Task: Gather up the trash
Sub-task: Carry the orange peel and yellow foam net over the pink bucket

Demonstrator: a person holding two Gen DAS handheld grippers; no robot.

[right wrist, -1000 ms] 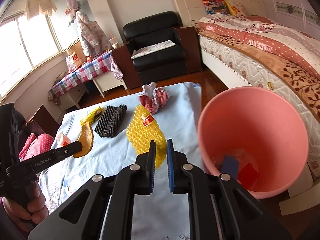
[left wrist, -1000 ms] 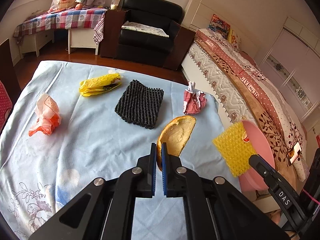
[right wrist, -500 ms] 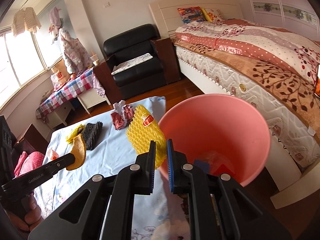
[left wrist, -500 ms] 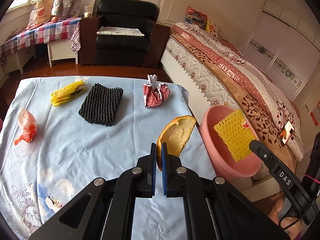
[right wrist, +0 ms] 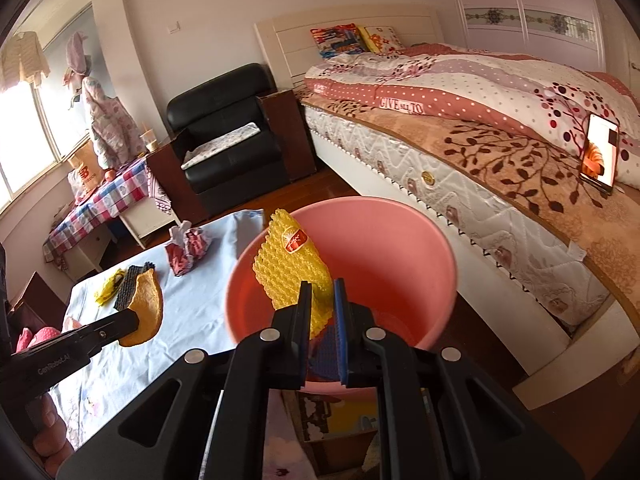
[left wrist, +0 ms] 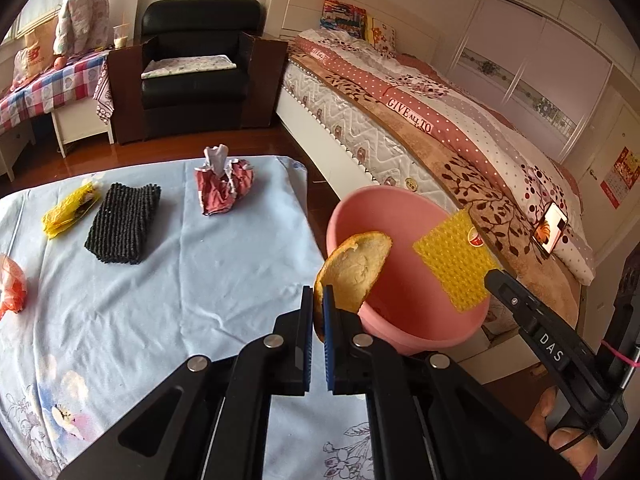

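Two pieces in hand: the left hand-held gripper [left wrist: 318,306] is clenched on a curved orange peel [left wrist: 354,266], the right hand-held gripper [right wrist: 322,300] on a yellow foam net [right wrist: 294,266].
Bin: a pink bucket [right wrist: 404,240] stands off the worktop's edge, between the worktop [left wrist: 168,280] and the bed [left wrist: 460,140]; its mouth is open and some scraps already lie at the bottom.
Peel position: held by its lower edge, the rest sticking up past the fingers, at the near rim of the bucket. From the right wrist view it looks short of the rim, over the blue cloth.
Net position: pinched at one corner and hanging above the bucket's opening, so letting go there would probably drop it inside.
Why edge grips: both pieces are thin and light, so a pinch on the rim is enough and should leave them free to fall away cleanly.
Remaining on worktop: a crumpled red wrapper [left wrist: 224,190], a black knitted pad [left wrist: 122,224], a yellow wrapper [left wrist: 70,210] and an orange bag [left wrist: 12,290] at the left edge, all well apart.
Step judged: carrying to the bin, release not yet made.
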